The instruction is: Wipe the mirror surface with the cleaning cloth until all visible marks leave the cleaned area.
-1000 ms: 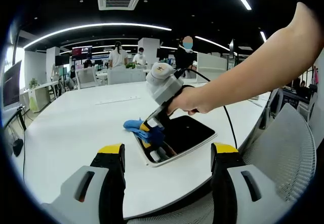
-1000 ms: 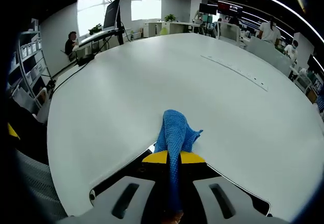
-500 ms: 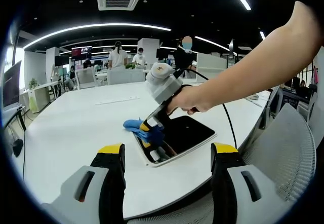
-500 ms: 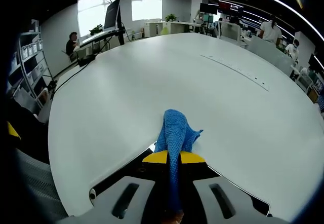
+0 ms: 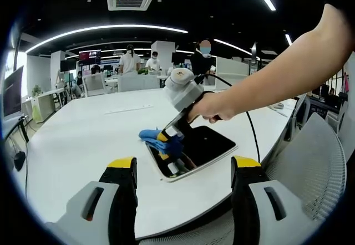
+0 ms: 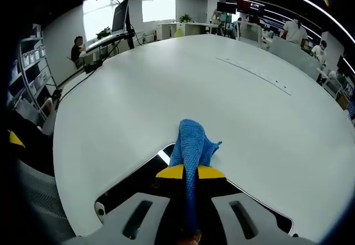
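Blue cleaning cloth (image 6: pixel 191 151) was pinched between the pressed-together jaws of the right gripper (image 6: pixel 190 172), which a hand (image 5: pixel 213 109) held down over the near corner of the mirror (image 5: pixel 194 152). In the right gripper view we saw the cloth trail forward off the mirror (image 6: pixel 138 181) edge onto the white table (image 6: pixel 166 95). In the left gripper view the mirror lay flat on the white table (image 5: pixel 83 139), dark-faced in a white frame, with the cloth (image 5: pixel 161 139) bunched at its far-left corner under the right gripper (image 5: pixel 166 138). The left gripper (image 5: pixel 183 170) hung spread wide and empty, well apart from the mirror, near the table edge. A mesh chair (image 5: pixel 316 167) stood beside it.
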Motion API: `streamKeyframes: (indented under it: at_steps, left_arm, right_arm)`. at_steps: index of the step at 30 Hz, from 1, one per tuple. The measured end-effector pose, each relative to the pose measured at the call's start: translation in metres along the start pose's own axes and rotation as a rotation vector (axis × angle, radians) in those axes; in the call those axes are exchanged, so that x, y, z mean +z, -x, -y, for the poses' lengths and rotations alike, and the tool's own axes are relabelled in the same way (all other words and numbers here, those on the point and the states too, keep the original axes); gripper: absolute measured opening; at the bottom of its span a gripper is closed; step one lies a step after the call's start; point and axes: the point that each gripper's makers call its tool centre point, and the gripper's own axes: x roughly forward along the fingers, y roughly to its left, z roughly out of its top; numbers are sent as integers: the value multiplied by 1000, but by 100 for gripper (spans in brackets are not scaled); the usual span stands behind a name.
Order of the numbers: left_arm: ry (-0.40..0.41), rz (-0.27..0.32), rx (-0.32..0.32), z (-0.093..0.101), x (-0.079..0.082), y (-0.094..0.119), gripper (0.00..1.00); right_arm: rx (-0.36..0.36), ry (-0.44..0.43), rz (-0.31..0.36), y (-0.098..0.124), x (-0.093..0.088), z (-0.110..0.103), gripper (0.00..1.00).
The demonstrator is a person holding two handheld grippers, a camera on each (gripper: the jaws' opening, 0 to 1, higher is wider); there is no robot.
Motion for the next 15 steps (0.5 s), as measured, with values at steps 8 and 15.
streamKeyframes:
  at_steps: [8, 15]
  left_arm:
    - [0, -4, -1, 0, -1, 0, 67]
    - [-2, -3, -1, 0, -1, 1, 67]
  right_arm:
    - [-8, -6, -1, 7, -8, 9, 1]
    - [-17, -20, 5, 9, -12, 14, 1]
